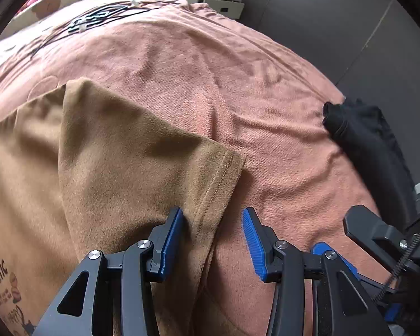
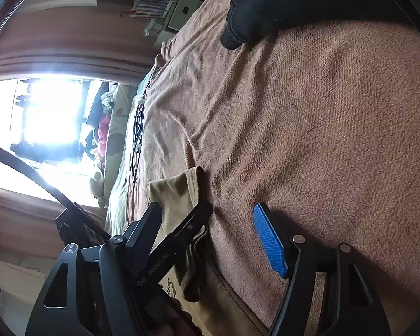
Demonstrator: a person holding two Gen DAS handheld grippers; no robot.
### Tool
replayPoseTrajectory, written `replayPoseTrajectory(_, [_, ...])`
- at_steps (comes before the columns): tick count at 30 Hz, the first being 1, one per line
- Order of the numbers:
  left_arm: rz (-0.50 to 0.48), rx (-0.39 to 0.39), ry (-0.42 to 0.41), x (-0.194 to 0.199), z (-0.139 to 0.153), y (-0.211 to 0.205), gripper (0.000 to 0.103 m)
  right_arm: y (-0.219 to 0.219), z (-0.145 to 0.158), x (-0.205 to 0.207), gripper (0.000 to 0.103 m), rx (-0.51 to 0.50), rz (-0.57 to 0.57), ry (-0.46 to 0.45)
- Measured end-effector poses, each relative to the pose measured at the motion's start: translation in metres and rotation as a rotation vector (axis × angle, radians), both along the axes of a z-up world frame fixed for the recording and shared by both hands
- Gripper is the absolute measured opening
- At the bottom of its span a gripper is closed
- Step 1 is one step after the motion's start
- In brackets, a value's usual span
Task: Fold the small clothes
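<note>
Lying across a pink-brown blanket (image 1: 210,64), one tan T-shirt (image 1: 112,154) and one black garment (image 1: 369,145) are counted, along with two claws. The left gripper (image 1: 214,218) is seen with its two blue-padded fingers spread apart; the hemmed sleeve of the tan T-shirt lies between them, touching the left pad, and nothing is clamped. The shirt body extends to the left of this claw, and a printed graphic is partly seen at the lower left. The black garment is found well apart, up and to the right of the claw, at the blanket's edge.

The right gripper (image 2: 232,218) is likewise held spread, with bare blanket in front of its blue pad; the tan shirt is bunched to its left, partly covered by the other claw's black frame. The black garment sits far ahead at the top.

A bright window (image 2: 47,112), a white cabinet (image 1: 224,2) and black cables (image 1: 92,19) on the bed are visible. The window glare washes out detail, and the shirt print is cut off.
</note>
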State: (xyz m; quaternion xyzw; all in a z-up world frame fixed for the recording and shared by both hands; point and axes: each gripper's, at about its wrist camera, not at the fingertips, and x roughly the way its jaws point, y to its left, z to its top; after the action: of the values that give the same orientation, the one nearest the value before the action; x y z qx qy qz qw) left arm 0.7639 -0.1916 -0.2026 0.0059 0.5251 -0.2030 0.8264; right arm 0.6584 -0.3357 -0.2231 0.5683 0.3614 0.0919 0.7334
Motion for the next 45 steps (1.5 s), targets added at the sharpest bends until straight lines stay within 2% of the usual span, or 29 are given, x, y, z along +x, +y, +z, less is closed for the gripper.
replayPoseTrajectory(3, [0.019, 0.056, -0.015, 0.005, 0.001, 0.000, 0.016, -0.003, -0.004, -0.002, 0.067, 0.000, 0.003, -0.003])
replayPoseTrajectory(5, [0.042, 0.016, 0.005, 0.009, 0.003, 0.010, 0.011, -0.002, -0.006, 0.007, 0.067, 0.005, 0.007, -0.011])
replayPoseTrajectory(10, [0.070, -0.122, 0.001, 0.007, 0.025, 0.035, 0.010, 0.002, -0.001, 0.011, 0.067, -0.027, 0.030, -0.040])
replayPoseTrajectory(12, [0.090, -0.149, -0.010, 0.005, 0.037, 0.049, 0.010, 0.006, 0.002, 0.012, 0.067, -0.039, 0.049, -0.062])
replayPoseTrajectory(17, [0.140, -0.158, -0.050, -0.007, 0.060, 0.083, 0.010, 0.023, 0.007, 0.019, 0.066, -0.069, 0.120, -0.117])
replayPoseTrajectory(20, [0.183, -0.157, -0.063, -0.016, 0.069, 0.109, 0.010, 0.036, 0.008, 0.027, 0.054, -0.086, 0.182, -0.144])
replayPoseTrajectory(25, [0.259, -0.135, -0.099, -0.028, 0.076, 0.145, 0.010, 0.051, 0.007, 0.042, 0.048, -0.112, 0.272, -0.158])
replayPoseTrajectory(35, [0.380, -0.125, -0.059, -0.026, 0.057, 0.193, 0.010, 0.077, 0.001, 0.069, 0.046, -0.155, 0.339, -0.172])
replayPoseTrajectory(38, [0.369, -0.057, -0.048, -0.024, 0.049, 0.197, 0.028, 0.082, -0.001, 0.073, 0.046, -0.173, 0.349, -0.145])
replayPoseTrajectory(40, [0.389, -0.039, -0.056, -0.026, 0.046, 0.205, 0.048, 0.082, -0.001, 0.076, 0.046, -0.177, 0.345, -0.137])
replayPoseTrajectory(42, [0.424, -0.048, -0.071, -0.026, 0.045, 0.217, 0.055, 0.083, 0.004, 0.078, 0.046, -0.184, 0.341, -0.146])
replayPoseTrajectory(45, [0.456, -0.018, -0.076, -0.023, 0.042, 0.227, 0.055, 0.083, 0.013, 0.076, 0.046, -0.199, 0.338, -0.167])
